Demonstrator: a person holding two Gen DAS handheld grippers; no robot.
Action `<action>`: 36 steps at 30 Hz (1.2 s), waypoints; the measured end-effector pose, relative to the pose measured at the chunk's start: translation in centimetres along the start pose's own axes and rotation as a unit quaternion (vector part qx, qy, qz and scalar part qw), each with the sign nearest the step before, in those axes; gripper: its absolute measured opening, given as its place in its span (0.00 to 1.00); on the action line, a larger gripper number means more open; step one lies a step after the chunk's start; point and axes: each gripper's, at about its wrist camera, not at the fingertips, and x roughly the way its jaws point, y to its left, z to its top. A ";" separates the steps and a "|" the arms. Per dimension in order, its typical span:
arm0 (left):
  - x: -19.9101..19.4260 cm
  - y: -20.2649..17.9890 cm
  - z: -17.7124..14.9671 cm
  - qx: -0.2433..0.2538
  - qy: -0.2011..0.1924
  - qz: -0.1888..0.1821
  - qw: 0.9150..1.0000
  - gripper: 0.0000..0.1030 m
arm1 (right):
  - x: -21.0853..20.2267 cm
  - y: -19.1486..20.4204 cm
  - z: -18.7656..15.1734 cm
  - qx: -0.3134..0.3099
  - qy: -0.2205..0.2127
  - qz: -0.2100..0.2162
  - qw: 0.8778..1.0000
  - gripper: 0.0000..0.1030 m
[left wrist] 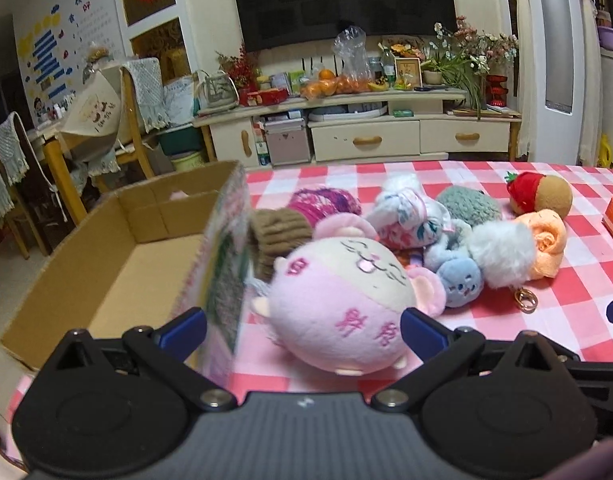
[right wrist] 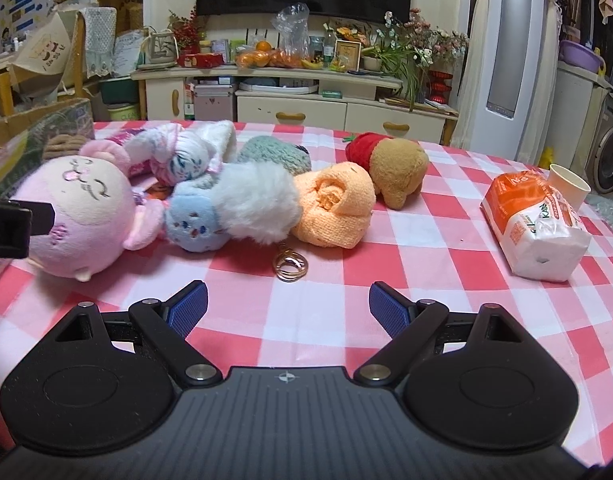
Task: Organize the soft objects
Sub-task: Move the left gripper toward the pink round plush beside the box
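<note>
Pink-and-white checked cloth covers the table point(right wrist: 326, 312), where about nine soft things lie in one cluster beside one open brown cardboard box point(left wrist: 118, 264). One round pink plush pig point(left wrist: 338, 300) lies nearest, face up, its long axis running toward the box. The left hand-held gripper point(left wrist: 302, 330) stands spread around it, while the right hand-held gripper point(right wrist: 286, 306) hangs spread over bare cloth, holding nothing.

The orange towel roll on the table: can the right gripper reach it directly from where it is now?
Probably yes. The right gripper is open, and only bare checked tablecloth lies between it and the orange towel roll. The gold key ring lies slightly to the left of that path.
</note>
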 end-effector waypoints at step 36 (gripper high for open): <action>-4.3 10.4 0.6 -0.044 -0.048 0.052 0.997 0.99 | -6.9 6.8 0.1 -0.052 -0.083 0.089 0.991 1.00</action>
